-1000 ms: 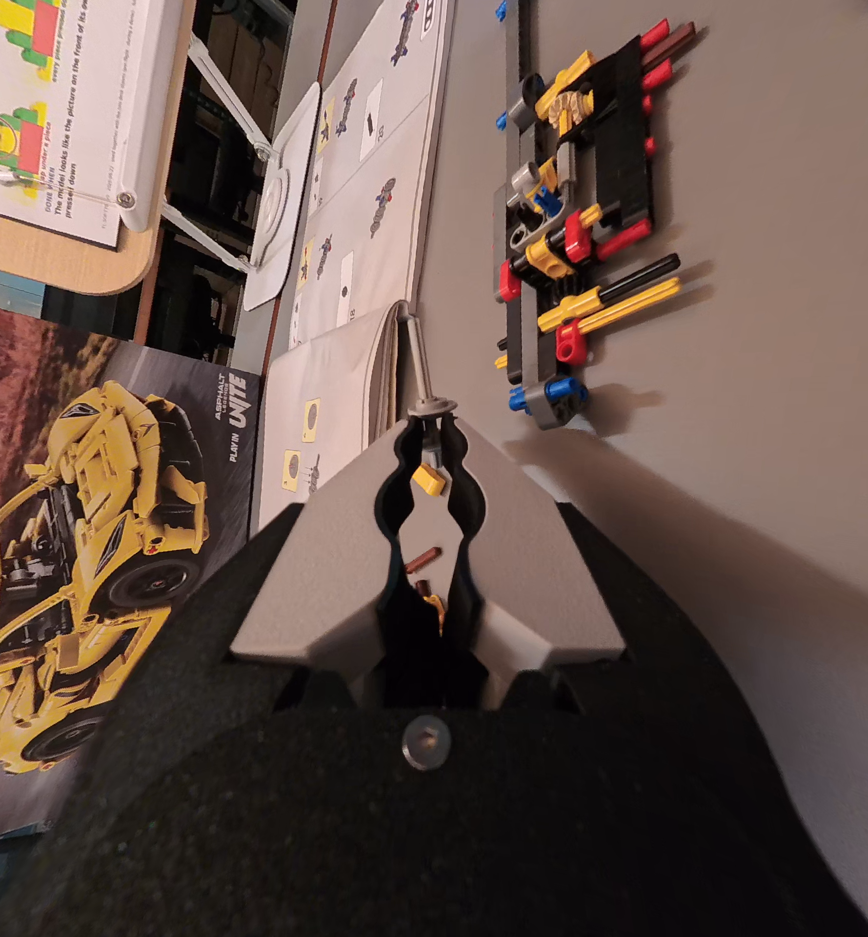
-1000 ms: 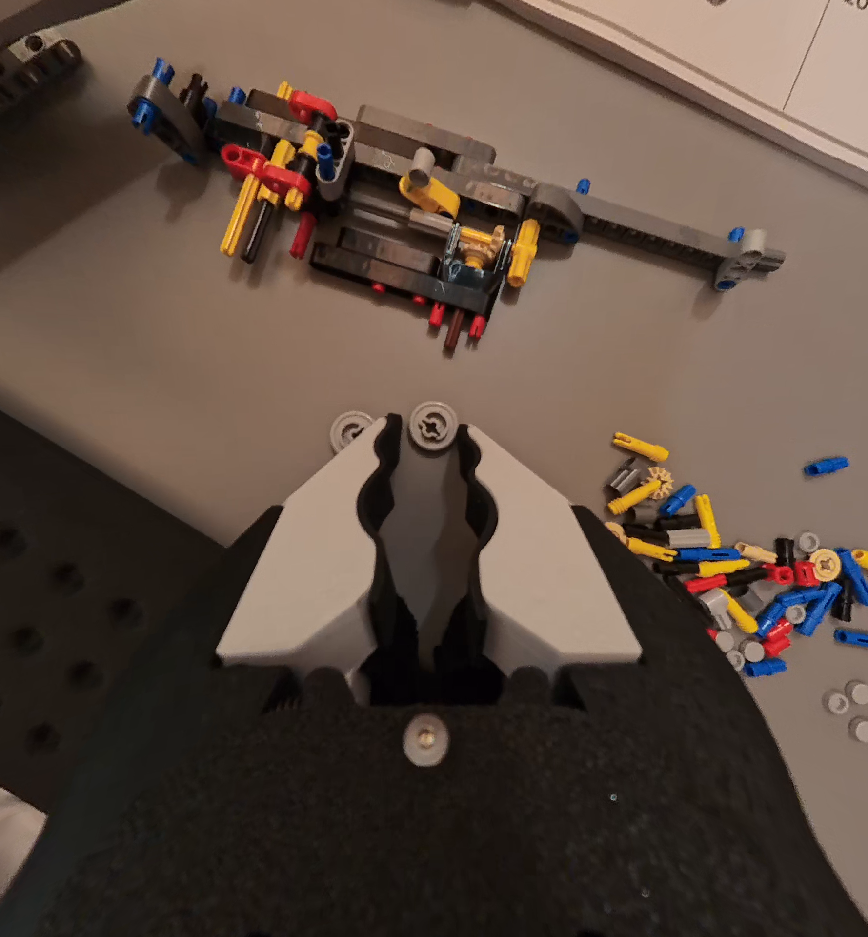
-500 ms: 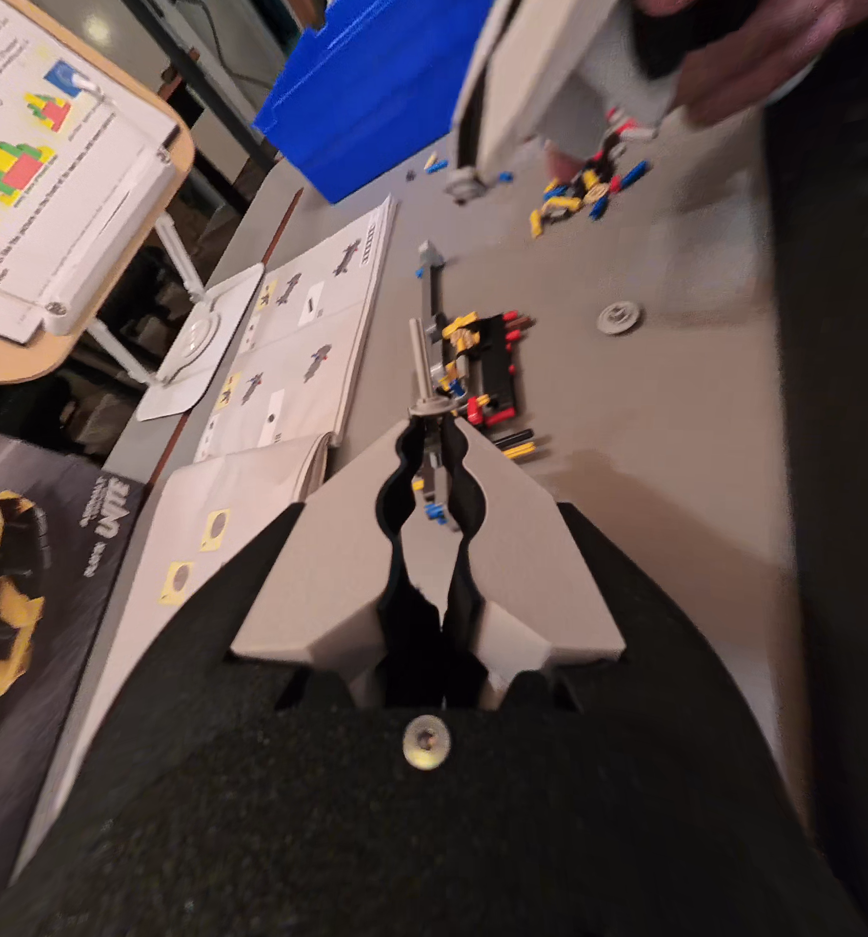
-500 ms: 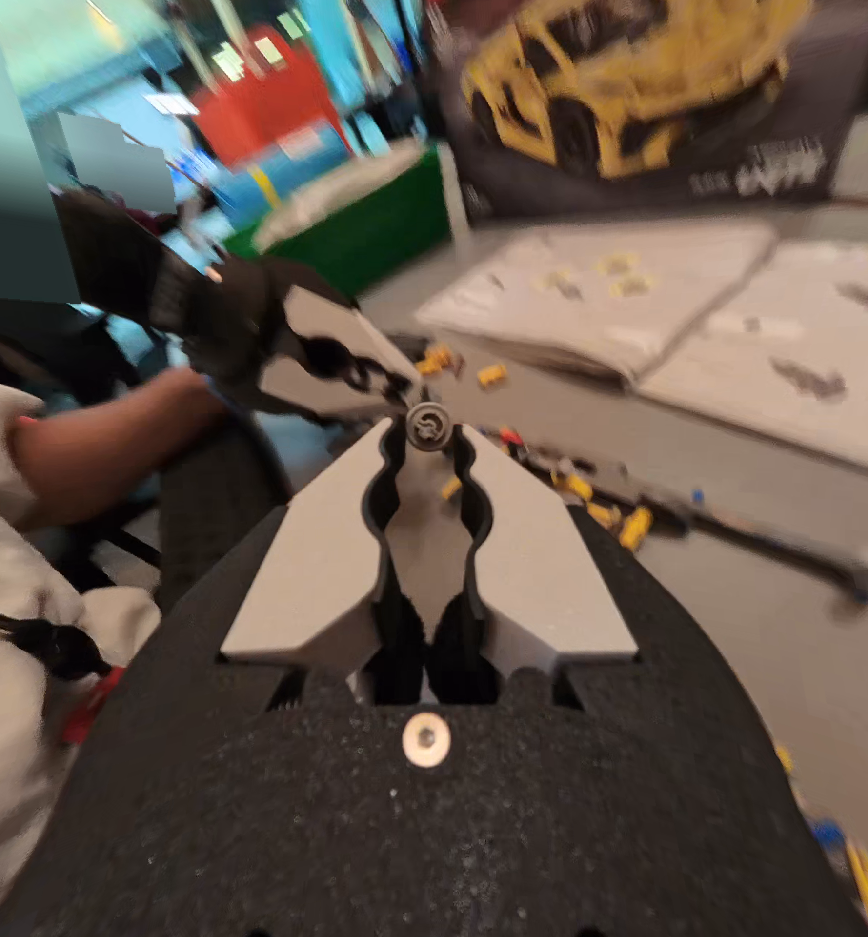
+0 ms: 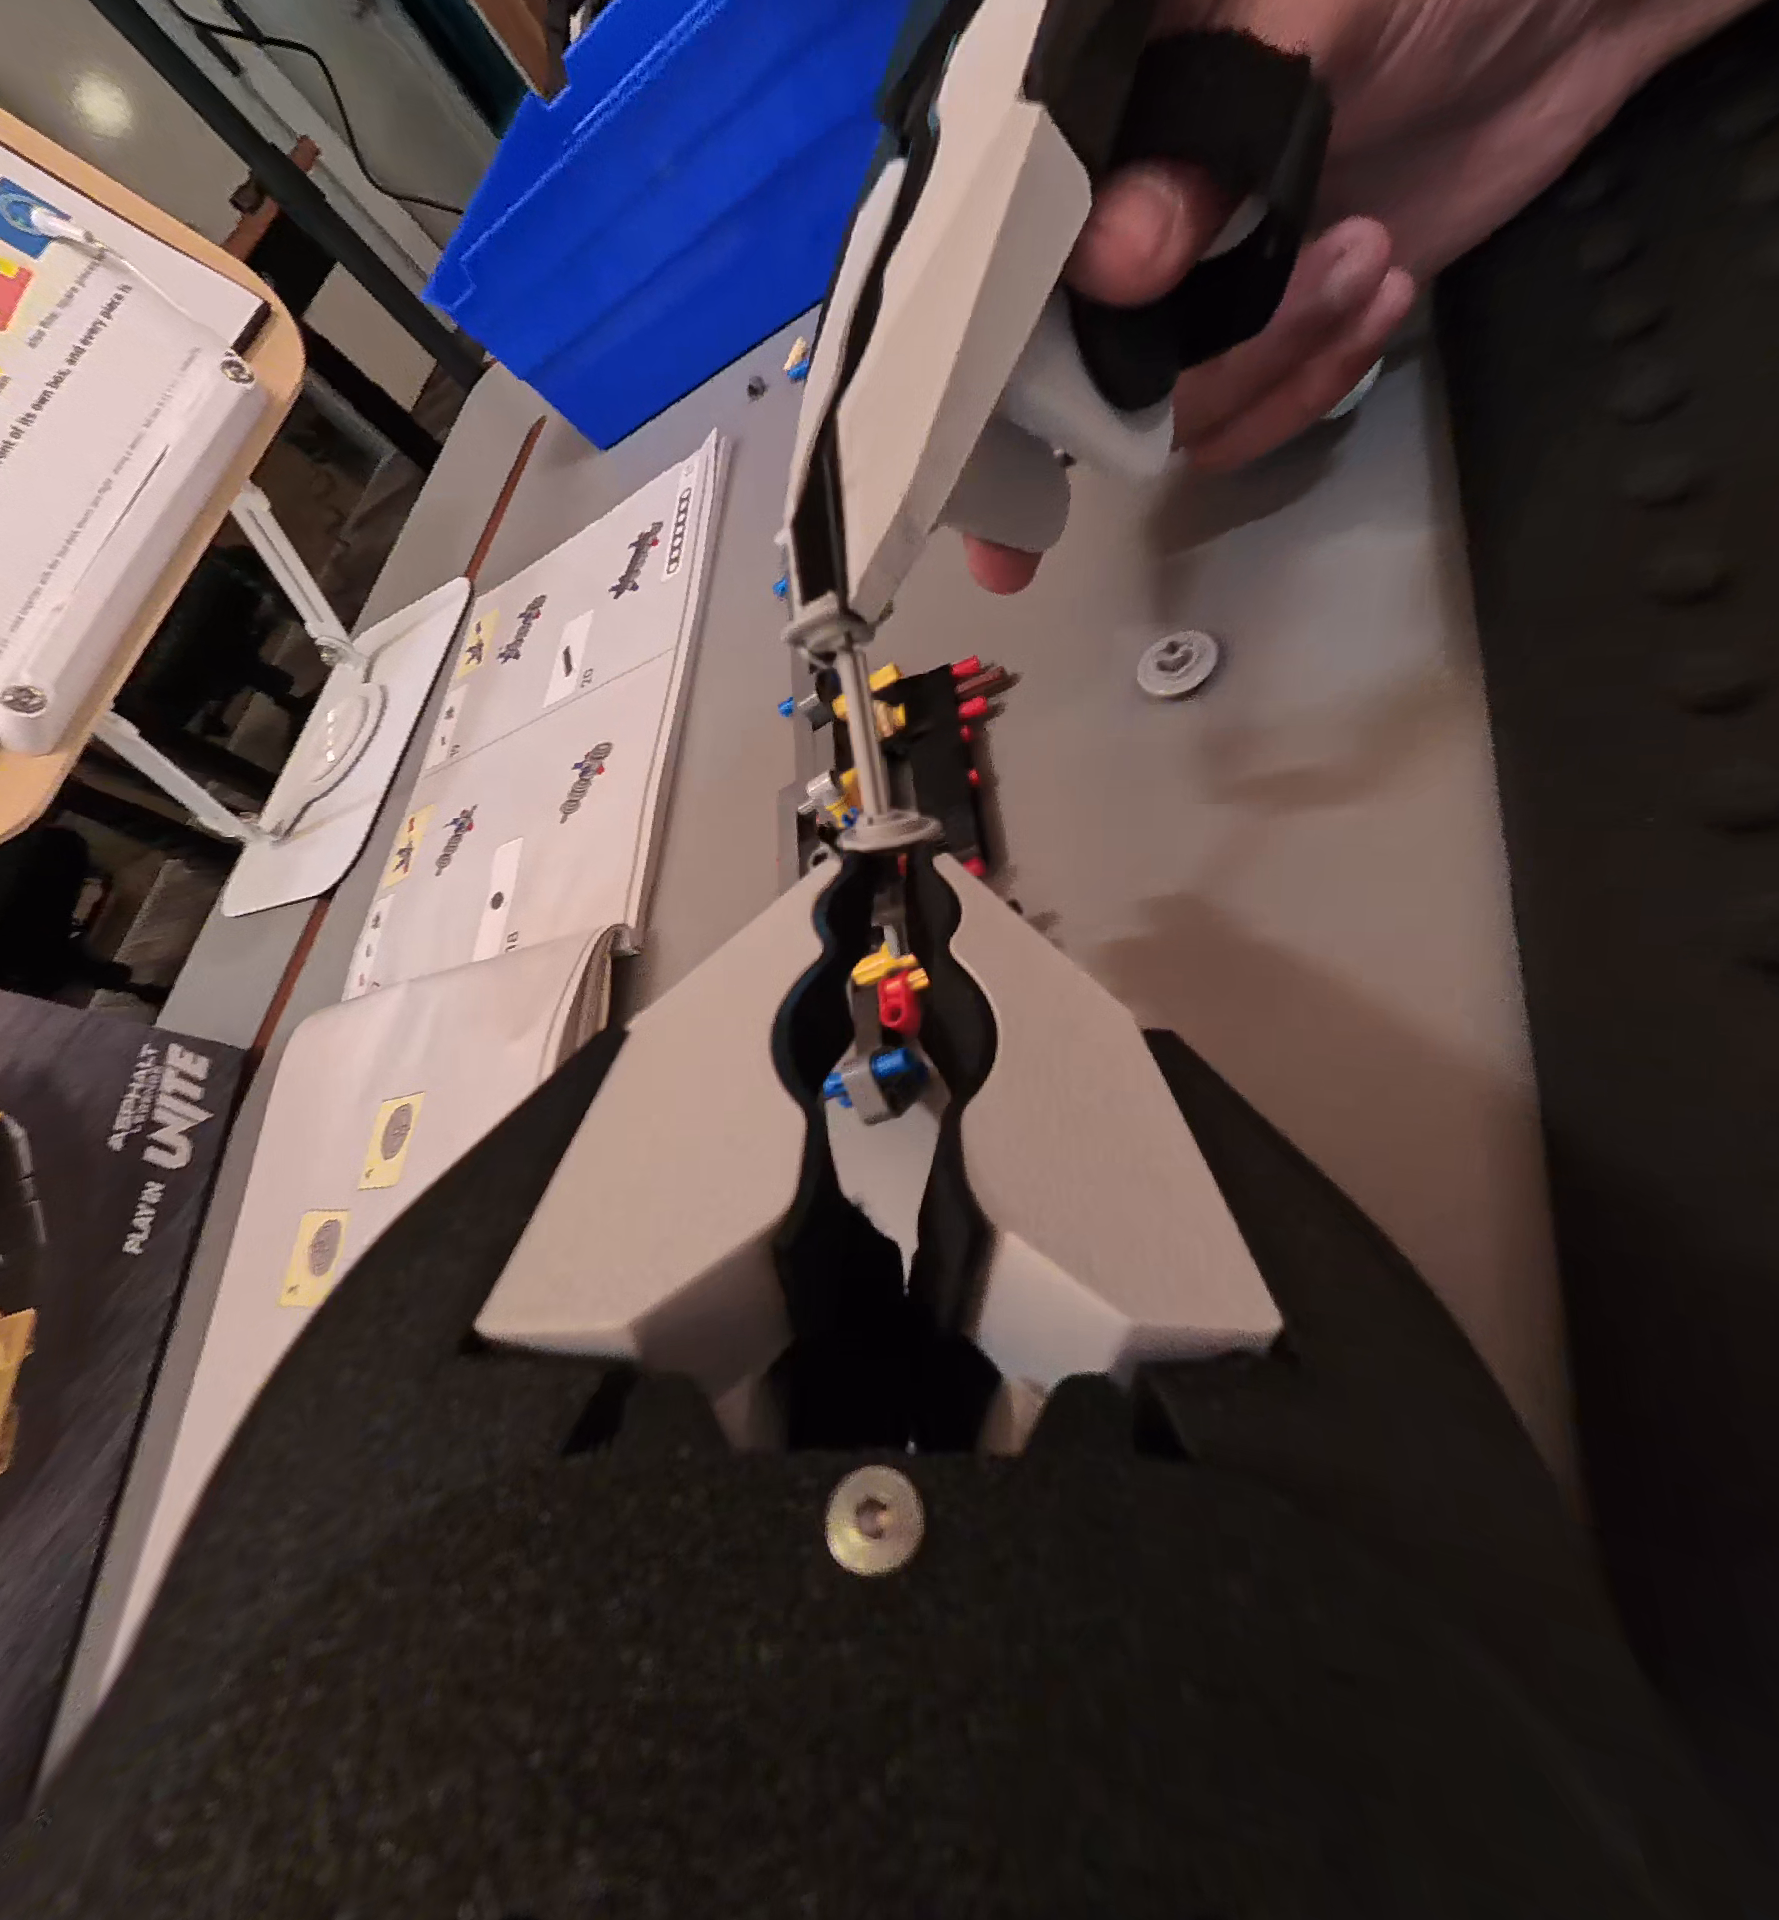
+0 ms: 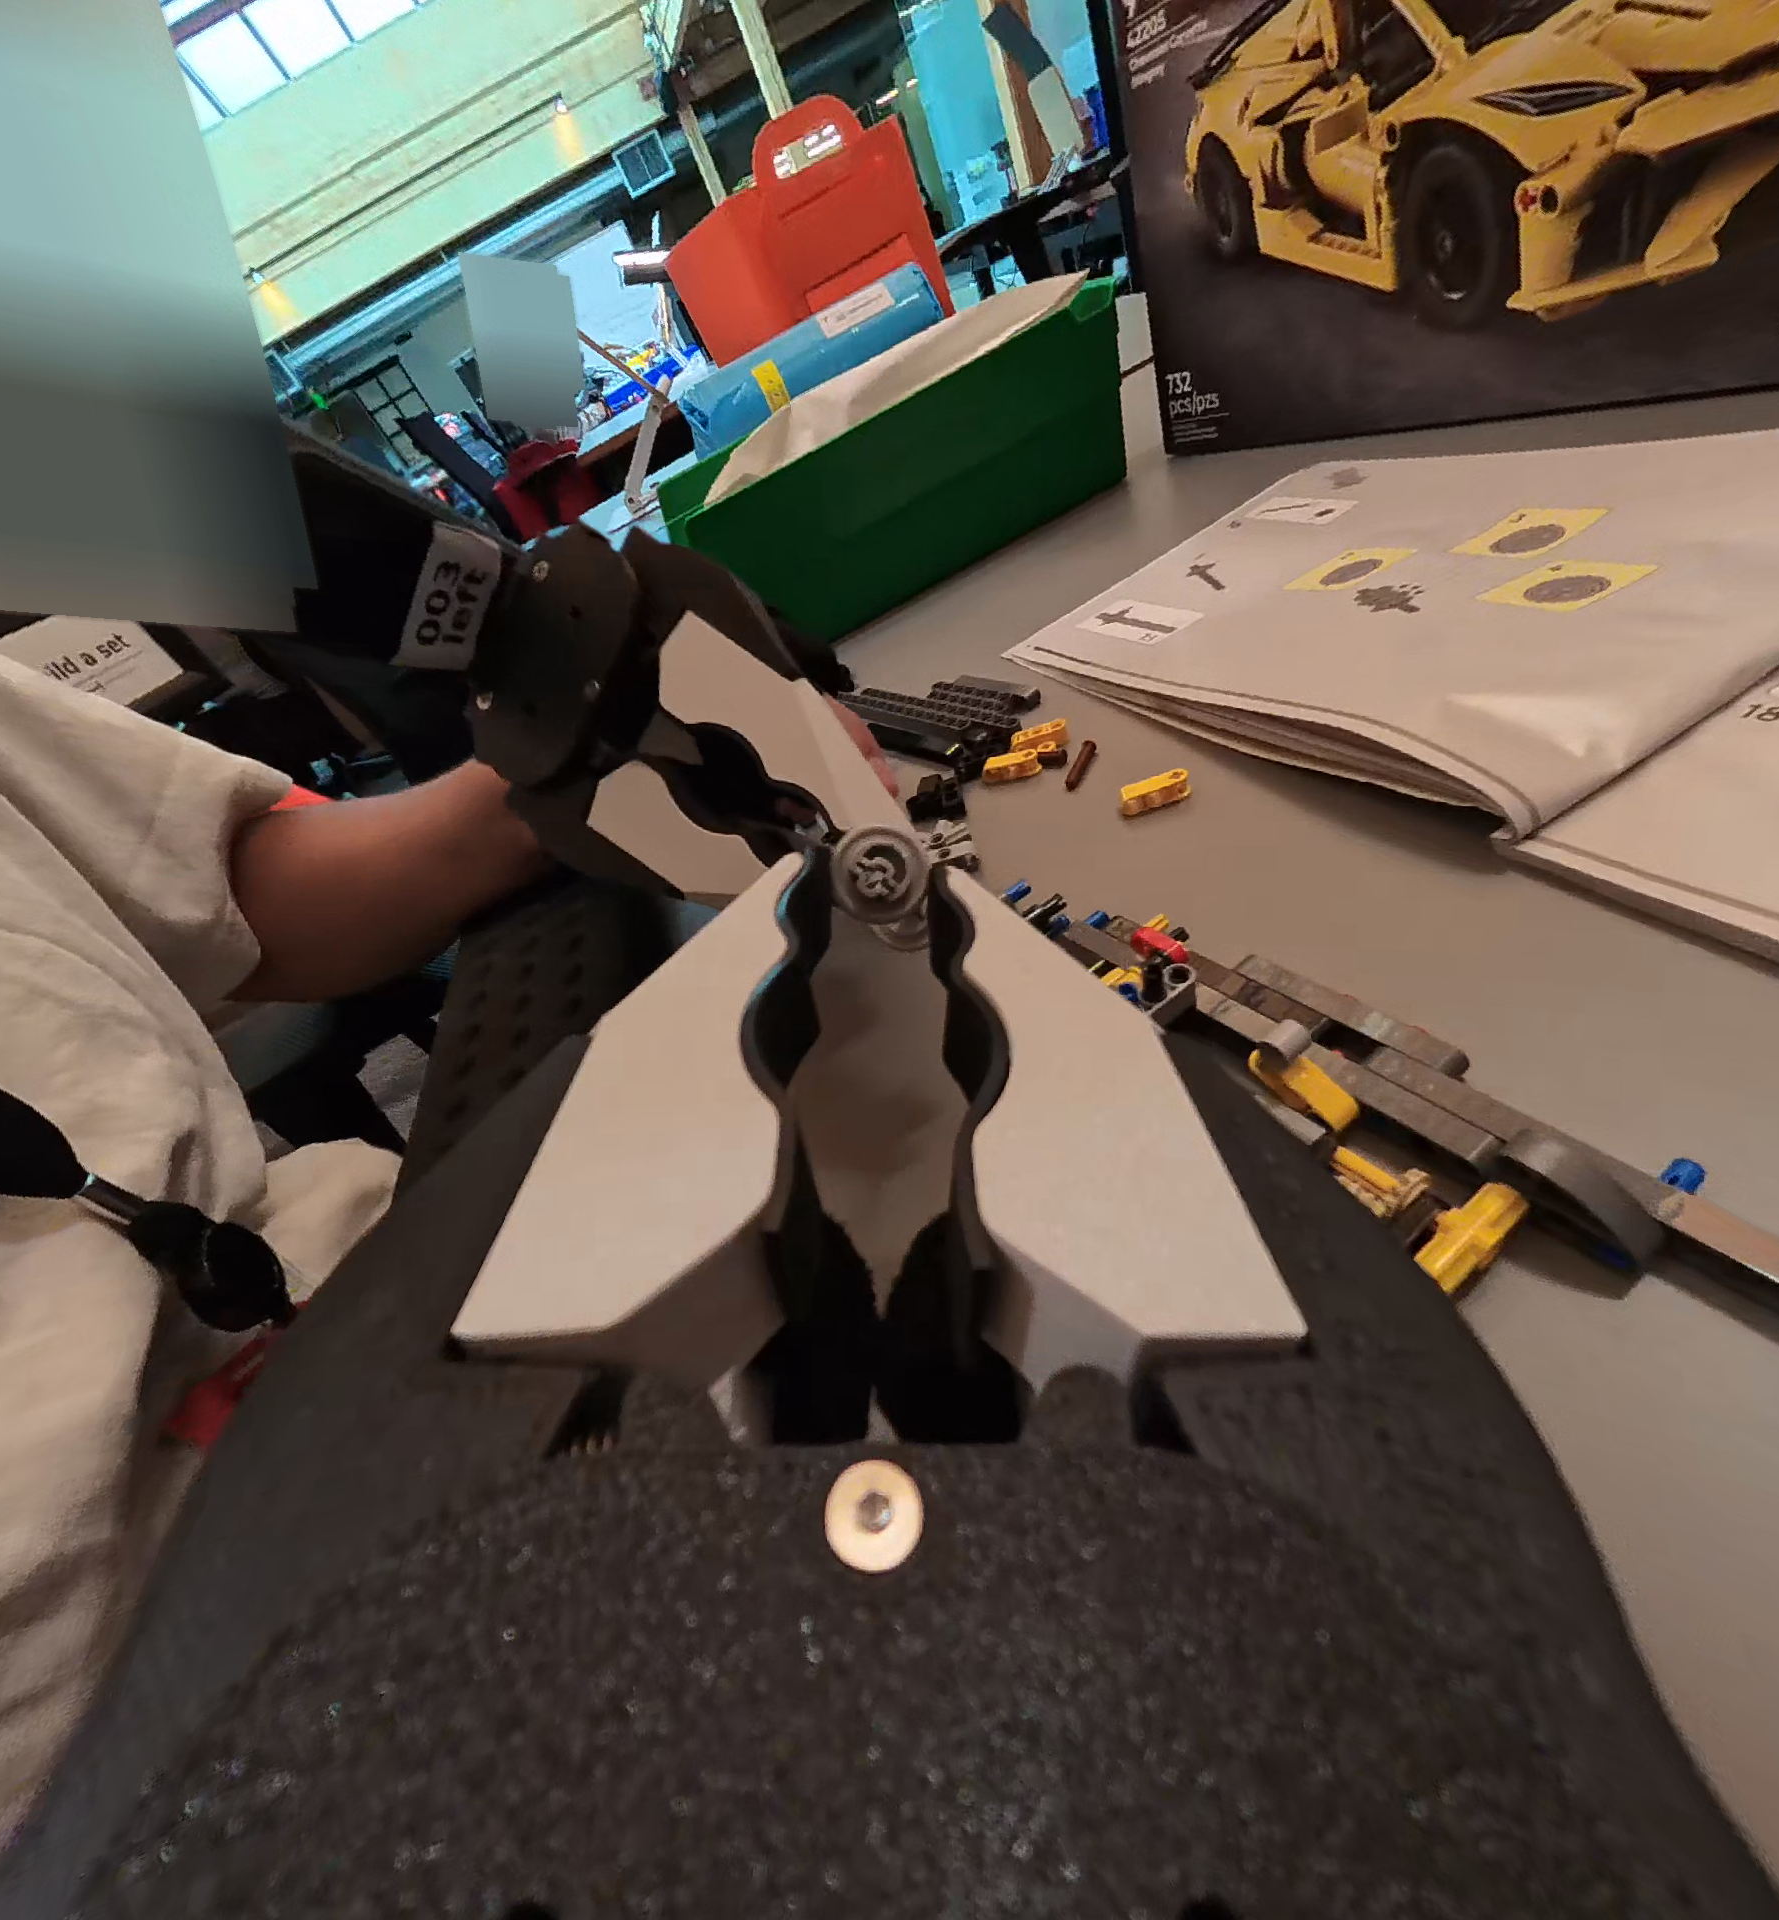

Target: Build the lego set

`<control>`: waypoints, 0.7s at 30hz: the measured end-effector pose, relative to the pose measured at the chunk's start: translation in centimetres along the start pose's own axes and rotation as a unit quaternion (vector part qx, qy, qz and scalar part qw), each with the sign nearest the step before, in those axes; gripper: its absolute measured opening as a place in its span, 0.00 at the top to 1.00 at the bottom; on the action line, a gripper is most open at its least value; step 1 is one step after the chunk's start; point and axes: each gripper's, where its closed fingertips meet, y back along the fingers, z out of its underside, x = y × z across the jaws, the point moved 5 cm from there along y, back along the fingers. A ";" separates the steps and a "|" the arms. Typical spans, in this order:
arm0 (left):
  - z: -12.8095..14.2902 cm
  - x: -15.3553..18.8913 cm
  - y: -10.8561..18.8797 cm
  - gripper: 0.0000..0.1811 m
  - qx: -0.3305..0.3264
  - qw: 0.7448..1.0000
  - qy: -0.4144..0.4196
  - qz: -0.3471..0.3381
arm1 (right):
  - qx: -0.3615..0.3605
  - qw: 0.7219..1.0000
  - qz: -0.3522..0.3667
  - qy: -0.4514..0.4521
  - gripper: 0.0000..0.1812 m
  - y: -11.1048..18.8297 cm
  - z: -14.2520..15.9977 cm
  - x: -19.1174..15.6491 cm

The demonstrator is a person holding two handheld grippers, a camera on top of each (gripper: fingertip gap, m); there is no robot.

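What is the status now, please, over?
Left gripper shut on grey axle. Right gripper shut on grey bushing, meeting the axle's far end. Spare bushing on table; nothing between.

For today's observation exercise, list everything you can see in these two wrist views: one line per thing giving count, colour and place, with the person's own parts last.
Axle: one, grey, held in the air between the two grippers.
Round bushes: three, grey; one at each axle end, one loose on the table.
Partly built assembly: one, dark grey and black with yellow, red and blue pins, on the table.
Loose pieces: several, yellow, brown, black, near the booklet.
Instruction booklet: one, white, open.
Set box: one, dark with yellow car.
Bins: blue, green.
Table: grey.
Left gripper: shut on the axle.
Right gripper: shut on a bush.
Hand: one, on the right gripper.
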 end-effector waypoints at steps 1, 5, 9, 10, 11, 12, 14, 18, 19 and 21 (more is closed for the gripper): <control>0.1 -0.1 0.0 0.97 -0.003 1.000 -0.003 -0.006 | 0.002 1.000 -0.002 -0.009 0.90 -0.1 0.0 0.1; 0.3 -0.4 -0.2 0.98 -0.022 0.999 -0.024 -0.034 | 0.008 1.000 0.008 -0.024 0.90 -0.3 -0.1 0.6; 0.5 -0.6 -0.3 0.98 -0.038 0.998 -0.026 -0.044 | 0.011 0.999 0.035 -0.014 0.90 -0.6 -0.2 1.0; 0.4 -0.6 -0.4 0.97 -0.036 0.998 -0.022 -0.042 | 0.012 0.999 0.046 -0.009 0.90 -0.6 -0.2 1.2; 0.4 -0.6 -0.3 0.98 -0.035 0.998 -0.020 -0.041 | 0.015 0.999 0.047 -0.006 0.90 -0.6 -0.3 1.2; 0.3 -0.5 -0.3 0.98 -0.034 0.998 -0.019 -0.041 | 0.017 0.999 0.044 -0.010 0.90 -0.7 -0.3 1.2; 0.4 -0.6 -0.4 0.98 -0.037 0.998 -0.015 -0.039 | 0.015 0.999 0.046 -0.011 0.90 -0.7 -0.3 1.3; 0.6 -0.7 -0.4 0.97 -0.043 0.998 -0.010 -0.038 | 0.018 0.999 0.048 -0.012 0.90 -0.7 -0.4 1.2; 0.6 -0.7 -0.4 0.98 -0.042 0.998 -0.009 -0.037 | 0.012 0.999 0.050 -0.010 0.90 -0.8 -0.2 1.3; 0.6 -0.7 -0.4 0.97 -0.043 0.998 -0.008 -0.038 | 0.009 0.998 0.055 -0.004 0.90 -0.9 -0.2 1.3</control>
